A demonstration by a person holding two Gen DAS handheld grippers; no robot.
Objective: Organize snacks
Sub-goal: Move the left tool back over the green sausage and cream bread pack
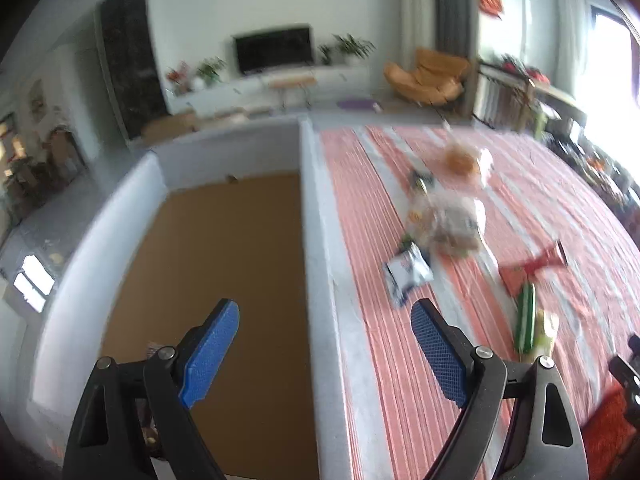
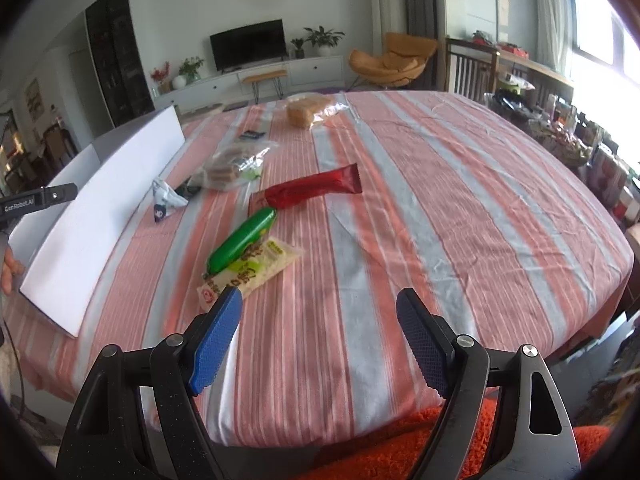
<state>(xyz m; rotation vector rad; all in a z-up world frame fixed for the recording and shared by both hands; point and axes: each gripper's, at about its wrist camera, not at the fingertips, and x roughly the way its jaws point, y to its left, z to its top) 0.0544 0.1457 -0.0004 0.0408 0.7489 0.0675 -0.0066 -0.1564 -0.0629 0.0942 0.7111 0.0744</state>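
**Reaching for the next snack, box almost empty**

Hovering over the open white box (image 1: 316, 240), the left gripper (image 1: 325, 352) has its jaws wide apart and nothing between them; one finger is above the brown floor of the box, the other above the striped tablecloth (image 2: 440, 200). The part of the box floor that shows is nearly bare, only something small lies near the close corner, too hidden to name.

The right gripper (image 2: 320, 336) is also wide and empty, low over the cloth. Just beyond its left finger lies a yellow-green packet (image 2: 260, 266), and a green sausage-shaped snack (image 2: 242, 240) rests on top of it, touching. Behind these is a red wrapper (image 2: 316, 188). Further away, nearer the box, are a small white and blue pouch (image 2: 166, 200), a clear bag of biscuits (image 2: 232, 168) and a loaf in plastic (image 2: 306, 112).

My judgement: the sorting is at an early step, and the step now is picking the next item with the right gripper. The next move probably needs the right gripper to go forward and a little left, so the green snack comes between the fingers across its narrow side, then to close. The round shape may roll or slide off the packet, so a gentle, centred grip is needed.
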